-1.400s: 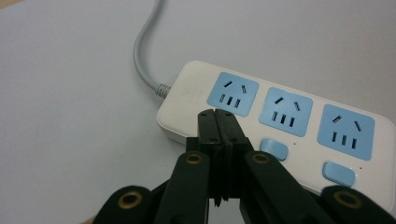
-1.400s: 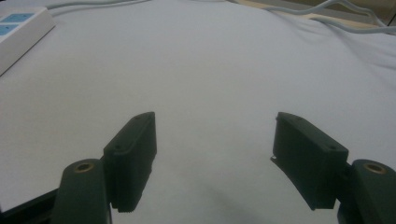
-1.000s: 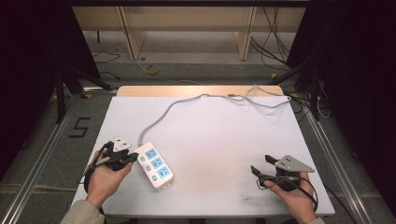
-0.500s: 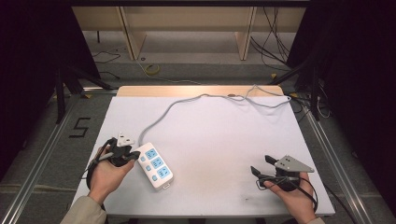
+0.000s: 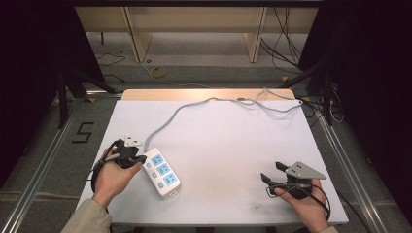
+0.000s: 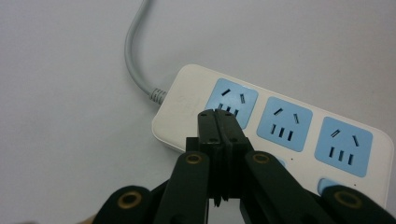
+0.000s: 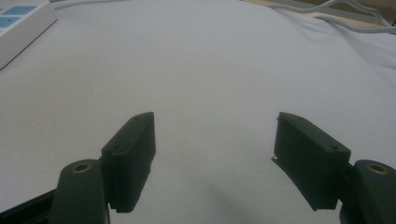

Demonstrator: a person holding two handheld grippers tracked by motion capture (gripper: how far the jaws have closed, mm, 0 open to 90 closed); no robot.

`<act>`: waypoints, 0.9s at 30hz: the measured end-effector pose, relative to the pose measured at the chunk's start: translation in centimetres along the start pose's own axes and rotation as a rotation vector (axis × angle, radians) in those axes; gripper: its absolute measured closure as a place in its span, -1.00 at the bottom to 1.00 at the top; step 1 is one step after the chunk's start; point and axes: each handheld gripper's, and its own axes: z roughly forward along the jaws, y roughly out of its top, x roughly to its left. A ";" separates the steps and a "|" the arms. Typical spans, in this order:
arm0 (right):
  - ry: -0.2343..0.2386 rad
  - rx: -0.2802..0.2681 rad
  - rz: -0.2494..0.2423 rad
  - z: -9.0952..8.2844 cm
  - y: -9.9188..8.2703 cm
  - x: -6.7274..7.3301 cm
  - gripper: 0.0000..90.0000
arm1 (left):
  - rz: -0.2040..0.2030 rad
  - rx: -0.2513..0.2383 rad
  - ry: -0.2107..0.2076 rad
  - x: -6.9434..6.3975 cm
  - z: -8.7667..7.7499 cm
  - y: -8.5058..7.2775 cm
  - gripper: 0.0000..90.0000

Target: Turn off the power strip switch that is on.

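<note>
A white power strip point(image 5: 163, 171) with three blue sockets lies at the table's front left, angled, and its grey cable point(image 5: 194, 104) runs to the far edge. My left gripper point(image 5: 142, 158) is shut with nothing between its jaws. In the left gripper view its tips point(image 6: 218, 116) hang over the cable end of the strip point(image 6: 289, 126), just beside the first socket; whether they touch it I cannot tell. The cable point(image 6: 133, 60) curves away at the upper left. My right gripper point(image 5: 270, 171) rests at the front right, open point(image 7: 215, 135) over bare tabletop.
The white table top point(image 5: 233, 141) ends in a wooden strip point(image 5: 204, 94) at the far side, where the cable loops off. The right gripper view catches the power strip's corner point(image 7: 18, 18) far left and cable loops point(image 7: 327, 9) at the top right. Metal frame rails flank the table.
My left hand has edged slightly away from the front edge beside the strip, with its jaws staying shut. The right hand and the strip have not moved.
</note>
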 end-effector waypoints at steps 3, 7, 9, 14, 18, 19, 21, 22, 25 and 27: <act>-0.001 0.001 0.000 0.0 0.0 0.0 -0.33 | 0.002 0.009 -0.003 0.1 0.0 0.2 0.99; -0.002 0.000 -0.001 0.0 0.0 0.0 -0.33 | 0.003 0.025 -0.009 0.2 0.1 0.5 0.99; -0.002 0.001 -0.001 0.0 0.0 0.0 -0.33 | 0.006 0.033 -0.012 0.2 0.2 0.6 0.99; -0.002 0.002 -0.001 0.0 0.0 0.0 -0.33 | 0.011 0.055 -0.016 0.2 0.4 0.9 0.99; -0.003 0.004 0.004 0.0 -0.1 0.0 -0.33 | 0.010 0.066 -0.022 0.3 0.5 1.1 0.99; -0.003 0.004 0.003 0.0 -0.1 0.0 -0.33 | 0.009 0.070 -0.022 0.3 0.6 1.1 0.99; -0.003 0.005 0.002 0.0 -0.1 0.0 -0.33 | 0.008 0.072 -0.026 0.4 0.6 1.2 0.99; -0.003 0.006 0.002 0.0 -0.1 0.0 -0.32 | 0.007 0.077 -0.026 0.4 0.6 1.3 0.99; -0.004 0.006 0.004 0.1 -0.1 0.0 -0.32 | 0.009 0.089 -0.029 0.4 0.7 1.4 0.99; -0.005 0.007 0.003 0.0 -0.1 -0.1 -0.32 | 0.007 0.095 -0.032 0.4 0.8 1.5 0.99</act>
